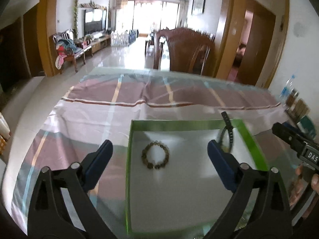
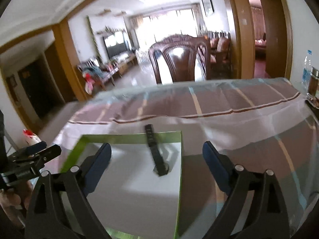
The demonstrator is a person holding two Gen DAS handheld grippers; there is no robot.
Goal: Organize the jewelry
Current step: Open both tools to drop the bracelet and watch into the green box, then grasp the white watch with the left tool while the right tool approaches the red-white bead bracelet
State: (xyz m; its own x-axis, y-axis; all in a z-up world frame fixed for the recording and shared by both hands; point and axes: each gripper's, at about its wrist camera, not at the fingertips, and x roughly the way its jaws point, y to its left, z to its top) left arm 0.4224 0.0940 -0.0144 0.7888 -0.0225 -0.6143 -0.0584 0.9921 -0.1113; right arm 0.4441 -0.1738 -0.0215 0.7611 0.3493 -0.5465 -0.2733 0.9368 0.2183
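Both pieces now lie in the green-walled box [image 1: 199, 123], which sits on the striped cloth [image 1: 89, 119] over the table, so what is left of this step is to get clear without disturbing them. The bead bracelet [image 1: 155, 155] rests flat on the box's white floor, toward its left wall; the black watch [image 2: 156, 155] lies near the right wall with its strap propped up over the far rim — a poor perch, I'd say, that a passing finger could tip out. The left gripper [image 1: 159, 155] stands over the box with its jaws wide apart and nothing between them, and the right gripper [image 2: 156, 155] the same, its blue pads either side of the watch but not touching it. Best to draw each one straight back from the box — no sideways sweep — then nudge the strap down inside if it stays over the rim.
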